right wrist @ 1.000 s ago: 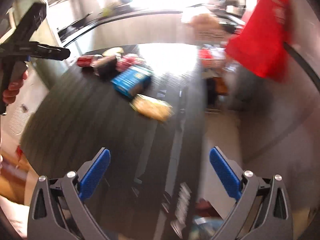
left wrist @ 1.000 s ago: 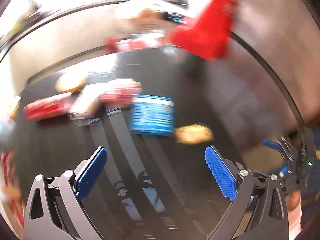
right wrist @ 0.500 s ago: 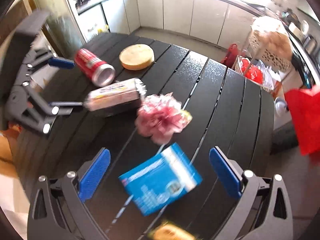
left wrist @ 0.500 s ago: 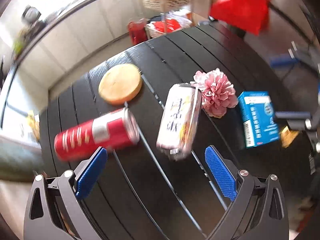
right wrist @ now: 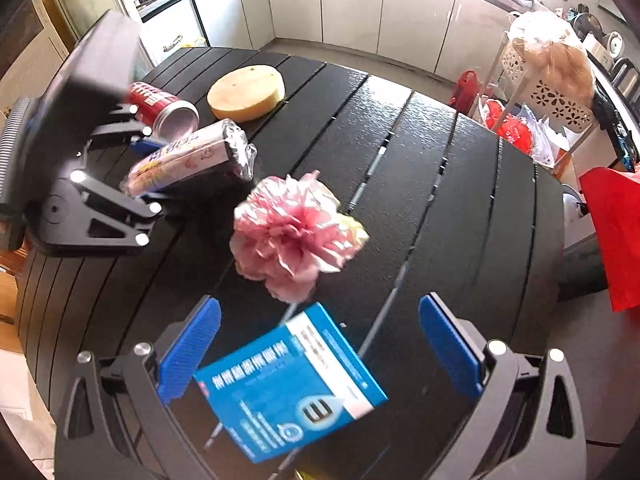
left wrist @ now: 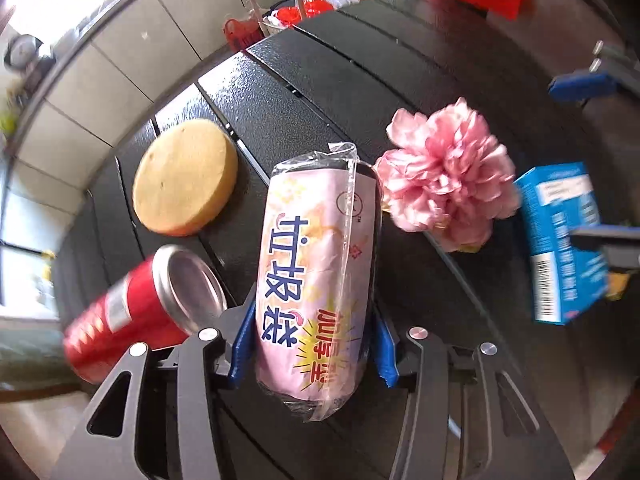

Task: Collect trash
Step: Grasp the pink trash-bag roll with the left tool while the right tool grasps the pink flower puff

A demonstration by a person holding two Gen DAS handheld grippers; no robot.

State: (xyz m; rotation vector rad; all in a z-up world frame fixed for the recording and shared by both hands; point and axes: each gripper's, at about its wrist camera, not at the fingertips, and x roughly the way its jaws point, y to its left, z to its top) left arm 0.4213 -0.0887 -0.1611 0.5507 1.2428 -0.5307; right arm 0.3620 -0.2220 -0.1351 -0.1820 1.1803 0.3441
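My left gripper [left wrist: 314,344] is shut on a pink plastic-wrapped roll [left wrist: 316,280], its blue pads pressed on both sides; the roll also shows in the right wrist view [right wrist: 188,158] on the black slatted table [right wrist: 440,200]. My right gripper [right wrist: 320,352] is open, its jaws on either side of a blue box [right wrist: 288,384] that lies between them; the box also shows in the left wrist view [left wrist: 564,240]. A pink paper flower [right wrist: 296,232] lies between the roll and the box. A red can [left wrist: 128,316] lies on its side left of the roll.
A round wooden disc [left wrist: 184,184] sits at the table's far side. A white basket rack [right wrist: 552,80] with red bags stands beyond the table. A red sheet [right wrist: 616,232] hangs at the right. Kitchen cabinets [right wrist: 360,4] line the back wall.
My left gripper moved forward and closed on the pink roll. My right gripper came down over the blue box, staying open.
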